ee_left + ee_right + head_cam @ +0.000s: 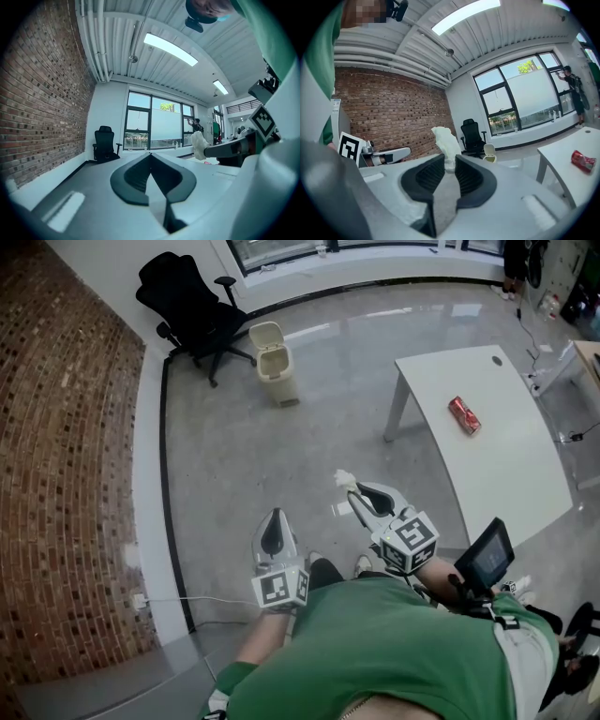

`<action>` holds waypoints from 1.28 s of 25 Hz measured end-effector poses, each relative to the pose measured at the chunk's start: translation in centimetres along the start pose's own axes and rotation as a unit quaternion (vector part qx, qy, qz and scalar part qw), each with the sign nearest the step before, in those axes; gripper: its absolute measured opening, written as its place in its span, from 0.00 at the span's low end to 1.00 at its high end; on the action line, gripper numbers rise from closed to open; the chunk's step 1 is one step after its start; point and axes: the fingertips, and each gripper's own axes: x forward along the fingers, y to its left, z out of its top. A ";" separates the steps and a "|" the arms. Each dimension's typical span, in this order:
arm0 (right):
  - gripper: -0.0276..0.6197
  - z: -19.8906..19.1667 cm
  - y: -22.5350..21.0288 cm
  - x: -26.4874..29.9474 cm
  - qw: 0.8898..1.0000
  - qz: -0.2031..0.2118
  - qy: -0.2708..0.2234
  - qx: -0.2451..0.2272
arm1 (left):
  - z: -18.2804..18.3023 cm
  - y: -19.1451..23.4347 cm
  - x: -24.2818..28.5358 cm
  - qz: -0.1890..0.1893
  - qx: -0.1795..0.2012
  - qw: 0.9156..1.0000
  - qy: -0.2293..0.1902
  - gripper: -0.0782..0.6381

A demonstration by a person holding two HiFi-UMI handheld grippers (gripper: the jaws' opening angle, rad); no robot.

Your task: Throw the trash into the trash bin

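1. Polished grey floor [244, 446] all round, with a red brick wall [66, 474] out at the person's 9 o'clock and tall dark-framed windows [525, 103] along the far end.
2. Whoever's holding the tongs wears a green shirt [394, 652] and stands on open floor, both arms pointing forward.
3. The right gripper [356, 493] is clenched on a crumpled white paper wad [344, 479]. In the right gripper view the wad [446, 140] sticks up out of the ribbed black pads [429, 176], pinched at its lower end.
4. The left gripper [275, 519] is closed with nothing in it. Its own view shows the tips meeting [151, 157] with bare floor beyond.
5. The two tools are held near each other, left at about 9 o'clock of the right and a bit further back.
6. The small beige lidded trash bin [272, 362] stands on the floor at about 11 o'clock from the person, well apart from the wad. The wad is up in the air, nowhere near it.
7. Just beyond the bin, same direction, is a black office swivel chair [192, 310], close to the brick wall's corner.
8. At roughly 1 o'clock is a white rectangular table [506, 474], and a crushed red drink can [464, 415] lies on its side on top.
9. Somebody else is standing way off by the windows [573, 91], too small to say more.
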 end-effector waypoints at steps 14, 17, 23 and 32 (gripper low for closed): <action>0.15 2.5 -0.7 8.7 0.999 -0.036 -0.004 -0.003 | 1.3 6.2 8.0 -0.044 -0.011 0.999 -0.013 0.12; 0.15 3.1 -0.2 11.2 0.999 -0.044 -0.006 -0.003 | 1.7 8.4 9.5 -0.053 -0.014 0.998 -0.015 0.12; 0.15 3.3 0.9 15.1 0.998 -0.060 -0.001 0.002 | 1.5 11.7 11.3 -0.079 -0.022 0.997 -0.010 0.12; 0.15 3.9 2.1 19.6 0.996 -0.087 -0.004 0.002 | 1.1 16.2 12.1 -0.104 -0.030 0.994 -0.007 0.12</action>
